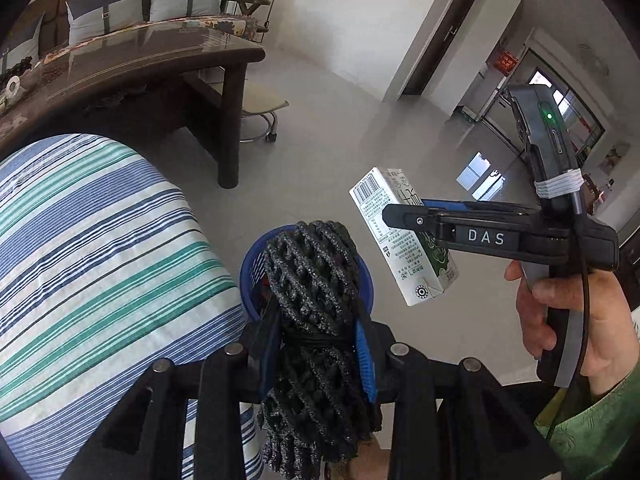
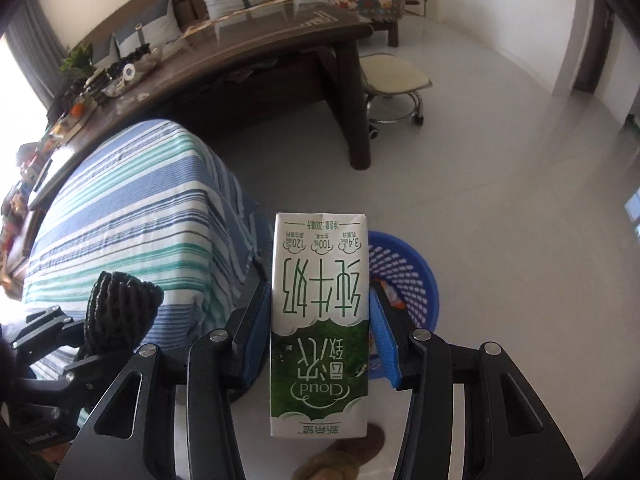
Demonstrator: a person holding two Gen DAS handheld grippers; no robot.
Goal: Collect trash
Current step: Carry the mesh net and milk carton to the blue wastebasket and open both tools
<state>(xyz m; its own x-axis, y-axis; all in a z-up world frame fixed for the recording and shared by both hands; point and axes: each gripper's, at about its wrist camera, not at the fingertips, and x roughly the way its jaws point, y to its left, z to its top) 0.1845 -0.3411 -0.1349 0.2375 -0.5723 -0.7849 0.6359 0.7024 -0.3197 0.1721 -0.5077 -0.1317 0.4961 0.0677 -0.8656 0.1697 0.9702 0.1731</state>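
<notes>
Left claw point(image 1: 320, 332) is clamped tight on a wad of black foam netting point(image 1: 316, 280), blue pads squeezing it from both sides, and the netting sticks out well past the fingertips. Right below and beyond that claw sits the blue plastic basket point(image 1: 250, 264) on the grey floor point(image 1: 340, 140), mostly hidden behind the netting. To the claw's left is the striped blue-green cloth point(image 1: 100, 240) over some bulky thing.

Right claw point(image 2: 320, 320) is pinching a green-and-white milk carton point(image 2: 319, 320) across its narrow sides, print upside down to the camera. The basket point(image 2: 404, 276) is just beyond and to the right of this claw, partly behind the carton. From the left wrist view the carton point(image 1: 400, 236) hangs to the right of the basket, off the floor, with the person's hand point(image 1: 576, 320) on the handle. Further out there's a dark wooden worktop point(image 2: 280, 40) and a small stool point(image 2: 394, 80).
</notes>
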